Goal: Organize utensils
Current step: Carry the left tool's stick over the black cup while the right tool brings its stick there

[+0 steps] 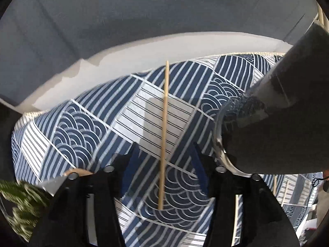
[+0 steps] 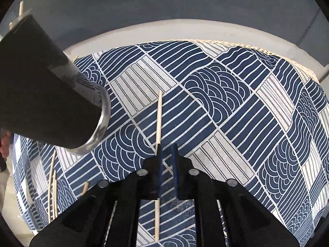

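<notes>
A pale wooden chopstick (image 1: 163,123) lies on the blue-and-white patterned cloth (image 1: 82,127), running lengthwise between the fingers of my left gripper (image 1: 164,164). The jaws stand wide apart and the pads do not touch it. In the right wrist view a second chopstick (image 2: 158,115) lies on the cloth (image 2: 236,113) and passes under the left finger (image 2: 160,168) of my right gripper (image 2: 167,164). Those jaws stand a narrow gap apart, with only cloth showing between them. A dark cylindrical holder (image 1: 277,113) (image 2: 47,94) with a metal base rim stands between the two grippers, stick ends poking from its top.
Several more chopsticks (image 2: 52,187) lie on the cloth at lower left, and another stick (image 1: 236,216) lies by the holder. The cloth covers a white table (image 2: 185,30) (image 1: 144,49) with grey floor beyond its far edge. Something green and blurred (image 1: 16,201) sits at lower left.
</notes>
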Tool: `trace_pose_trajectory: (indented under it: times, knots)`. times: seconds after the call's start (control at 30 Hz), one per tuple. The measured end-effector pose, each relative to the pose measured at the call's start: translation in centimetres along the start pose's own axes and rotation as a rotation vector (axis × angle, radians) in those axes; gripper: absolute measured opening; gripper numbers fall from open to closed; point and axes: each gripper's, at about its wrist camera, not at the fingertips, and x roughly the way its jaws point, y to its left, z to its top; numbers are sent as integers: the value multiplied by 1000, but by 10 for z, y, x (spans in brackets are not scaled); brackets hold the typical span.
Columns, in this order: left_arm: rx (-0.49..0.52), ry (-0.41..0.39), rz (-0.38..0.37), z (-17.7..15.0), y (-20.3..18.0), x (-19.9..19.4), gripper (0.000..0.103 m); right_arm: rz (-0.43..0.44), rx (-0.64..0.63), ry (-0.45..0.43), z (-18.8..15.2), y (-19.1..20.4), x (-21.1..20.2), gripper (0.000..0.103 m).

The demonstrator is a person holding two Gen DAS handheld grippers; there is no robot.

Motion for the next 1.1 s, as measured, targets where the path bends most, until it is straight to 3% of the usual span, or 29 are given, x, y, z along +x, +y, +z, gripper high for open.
trace_pose_trajectory:
  times: [0.03, 0.2, 0.27, 0.37, 0.43, 0.47, 0.5, 0.53, 0.63, 0.8, 1.1]
  knots:
    - [4, 4, 1, 2, 1, 2, 62, 2, 3, 4, 1, 2, 2, 44]
    - [25, 35, 6, 10, 3, 17, 63, -92, -34, 18, 1, 22, 12, 44]
    - [71, 28, 40, 10, -2, 21, 64, -105, -53, 6, 1, 26, 13, 42]
    - [49, 17, 47, 12, 1, 22, 59, -102, -50, -13, -1, 22, 13, 29]
    - [26, 10, 49, 13, 3, 20, 35, -109, -43, -10, 0, 17, 12, 5]
    - [28, 10, 51, 14, 2, 20, 25, -115, -36, -3, 1, 12, 11, 5]
    - [31, 16, 42, 15, 1, 20, 7, -116, -33, 5, 3, 8, 11, 5]
    - [35, 25, 34, 16, -1, 21, 5, -127, -34, 7, 3, 4, 9, 5]
    - [40, 31, 68, 16, -8, 22, 5, -110, -13, 15, 4, -10, 7, 5]
    - [-30, 48, 41, 7, -9, 18, 5, -66, 8, 1, -2, -34, -1, 5]
    - [-120, 32, 87, -14, -15, -10, 5, -21, -58, -61, 2, -30, -36, 5]
